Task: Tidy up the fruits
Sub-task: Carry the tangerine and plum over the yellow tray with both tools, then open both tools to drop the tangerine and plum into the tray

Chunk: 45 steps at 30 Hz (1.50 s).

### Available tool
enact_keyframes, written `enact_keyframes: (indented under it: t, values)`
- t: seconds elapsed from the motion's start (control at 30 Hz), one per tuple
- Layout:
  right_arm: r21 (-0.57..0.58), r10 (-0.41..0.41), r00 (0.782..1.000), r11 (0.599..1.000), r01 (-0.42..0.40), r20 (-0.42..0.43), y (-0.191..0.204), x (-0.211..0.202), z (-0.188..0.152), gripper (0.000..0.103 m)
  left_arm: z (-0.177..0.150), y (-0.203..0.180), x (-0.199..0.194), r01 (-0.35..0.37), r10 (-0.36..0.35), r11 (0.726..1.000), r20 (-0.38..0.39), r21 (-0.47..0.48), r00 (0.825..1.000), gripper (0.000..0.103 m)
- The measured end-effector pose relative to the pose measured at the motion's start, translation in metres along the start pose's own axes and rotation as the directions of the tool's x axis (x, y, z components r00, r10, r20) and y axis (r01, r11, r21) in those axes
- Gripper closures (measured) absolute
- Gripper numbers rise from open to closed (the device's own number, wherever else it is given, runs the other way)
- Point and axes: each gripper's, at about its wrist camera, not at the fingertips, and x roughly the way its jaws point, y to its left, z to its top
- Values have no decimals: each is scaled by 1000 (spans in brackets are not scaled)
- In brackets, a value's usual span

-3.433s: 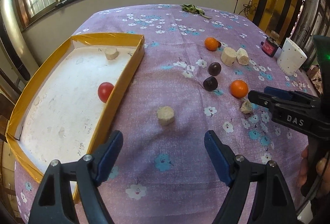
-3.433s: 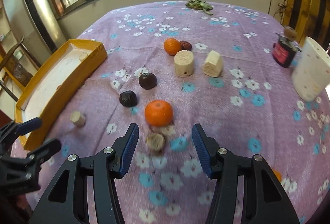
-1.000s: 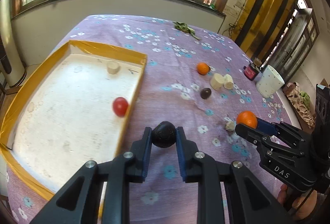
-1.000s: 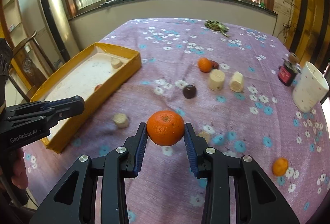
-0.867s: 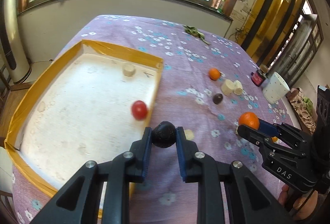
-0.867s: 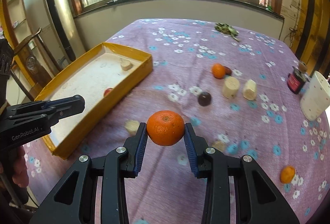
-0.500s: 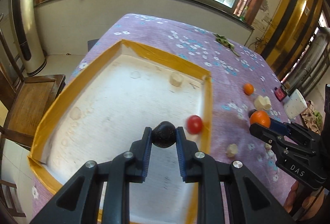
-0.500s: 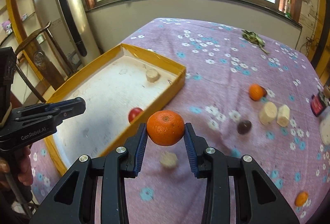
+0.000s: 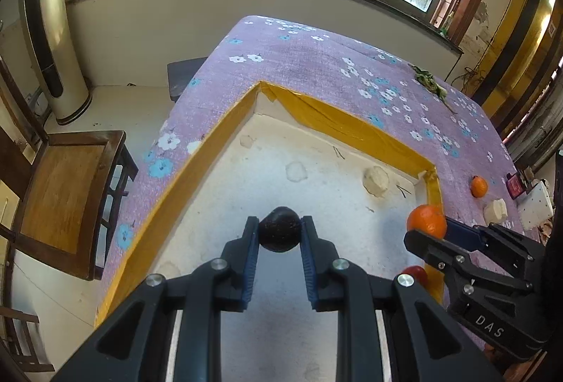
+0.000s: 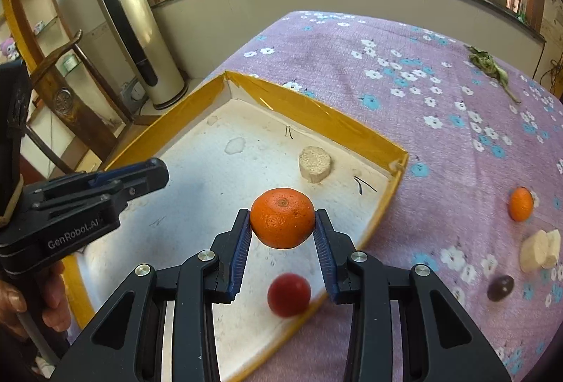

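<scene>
Left wrist view first: the left gripper (image 9: 279, 234) is clenched on a dark round fruit (image 9: 280, 230), its blue pads pressing either side, and the fruit hangs above the white floor of the yellow-rimmed tray (image 9: 225, 121). At about two o'clock from the fruit a pale cut chunk (image 9: 376, 180) lies on the tray floor near the far right corner. At three o'clock the right gripper (image 9: 427, 227) reaches in over the tray's right wall, carrying an orange (image 9: 425, 221). Below it, at about four o'clock, a red fruit (image 9: 417, 274) sits just inside the wall, partly hidden. Farther out on the purple flowered tablecloth (image 9: 316, 54) lie a second orange (image 9: 479, 187) and a pale block (image 9: 495, 210).

From the right wrist camera, the right gripper (image 10: 282, 221) grasps the orange (image 10: 282, 218) between its pads, above the tray (image 10: 316, 112). At six o'clock beneath it the red fruit (image 10: 289, 294) rests on the tray floor; at one o'clock lies the pale chunk (image 10: 315, 163). At nine o'clock the left gripper (image 10: 155, 172) points in, held by a hand (image 10: 42, 301). Out at three o'clock on the cloth are the second orange (image 10: 520, 204), two pale blocks (image 10: 540, 250) touching each other, and at four o'clock another dark fruit (image 10: 500, 287).
</scene>
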Motion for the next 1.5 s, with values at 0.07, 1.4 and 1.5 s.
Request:
enact_keyframes:
  t: [0.07,1.4,1.5]
  values:
    - [-2,-4,1000,1000,4,-17,0,9,3,68,6,2,9,-7,7,1000,-12,-1,1000,78]
    - [45,-41,999,998,40,31,-4,-33,-29,58,-24,15,-3,-106,105,994,-9,-23,994,37]
    - [58,-58,998,997,55,40,-9,-49,-44,57,-34,5,-20,-112,112,993,36,-25,993,34]
